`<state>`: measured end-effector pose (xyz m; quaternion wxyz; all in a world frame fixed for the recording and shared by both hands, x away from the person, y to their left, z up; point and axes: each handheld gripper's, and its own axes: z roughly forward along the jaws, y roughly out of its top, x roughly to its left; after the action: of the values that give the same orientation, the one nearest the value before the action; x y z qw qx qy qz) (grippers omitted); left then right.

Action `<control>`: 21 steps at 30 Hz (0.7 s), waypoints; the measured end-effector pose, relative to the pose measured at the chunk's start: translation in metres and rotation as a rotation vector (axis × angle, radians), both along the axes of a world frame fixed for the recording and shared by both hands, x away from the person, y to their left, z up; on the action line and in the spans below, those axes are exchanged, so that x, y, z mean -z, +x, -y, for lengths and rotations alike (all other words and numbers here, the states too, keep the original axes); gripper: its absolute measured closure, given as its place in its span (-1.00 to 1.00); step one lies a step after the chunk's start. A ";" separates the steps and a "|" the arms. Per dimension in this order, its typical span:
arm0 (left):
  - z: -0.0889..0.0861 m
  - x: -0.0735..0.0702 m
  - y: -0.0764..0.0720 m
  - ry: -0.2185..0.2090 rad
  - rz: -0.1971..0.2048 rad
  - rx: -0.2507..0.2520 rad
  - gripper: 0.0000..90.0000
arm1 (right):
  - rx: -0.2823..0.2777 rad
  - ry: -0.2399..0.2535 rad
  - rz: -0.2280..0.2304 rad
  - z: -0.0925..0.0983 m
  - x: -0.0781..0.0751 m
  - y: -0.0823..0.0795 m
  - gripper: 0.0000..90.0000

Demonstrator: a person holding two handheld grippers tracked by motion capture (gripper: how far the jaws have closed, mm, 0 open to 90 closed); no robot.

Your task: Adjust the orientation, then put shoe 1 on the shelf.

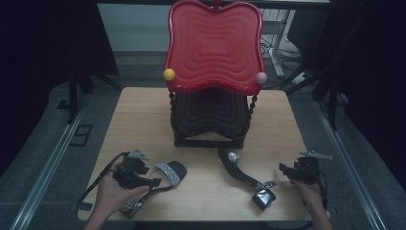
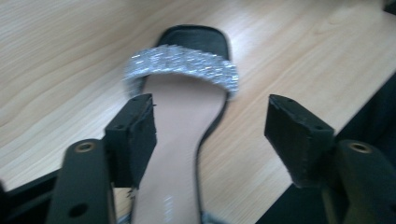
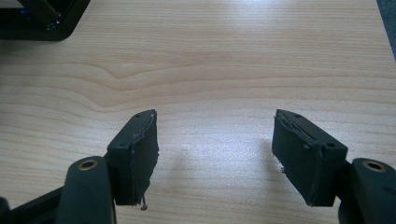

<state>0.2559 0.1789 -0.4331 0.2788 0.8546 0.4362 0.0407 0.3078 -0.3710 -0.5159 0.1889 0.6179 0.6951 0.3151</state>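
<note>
Two black sandals with silver straps lie on the table in front of the red two-tier rack, neither yet on a shelf, so the placing appears still ahead. The left sandal sits directly beneath and ahead of the left gripper, jaws spread wide and clear of its insole. The right sandal rests just left of the right gripper, likewise open, holding nothing.

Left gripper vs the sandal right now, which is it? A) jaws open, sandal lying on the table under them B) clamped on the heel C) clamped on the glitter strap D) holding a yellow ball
A: in the left gripper view the left gripper has its jaws spread apart above the sandal, neither pad pressing on it, and the sandal rests on the table.
</note>
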 end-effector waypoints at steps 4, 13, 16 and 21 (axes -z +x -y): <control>-0.017 0.003 -0.001 0.008 -0.025 -0.046 -0.39 | 0.008 0.005 0.003 0.002 0.001 -0.001 -0.30; -0.025 0.031 0.005 0.081 -0.107 -0.066 -0.48 | 0.013 0.005 -0.002 0.002 0.000 -0.001 -0.30; -0.023 0.038 0.006 0.112 -0.129 -0.061 -0.50 | 0.011 0.002 -0.007 0.002 0.000 0.000 -0.30; -0.013 0.049 0.008 0.180 -0.144 -0.036 -0.53 | 0.010 -0.002 -0.013 0.002 0.001 0.000 -0.30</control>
<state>0.2636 0.1915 -0.4825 0.1680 0.8689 0.4650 0.0235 0.3083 -0.3728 -0.5173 0.1864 0.6233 0.6936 0.3093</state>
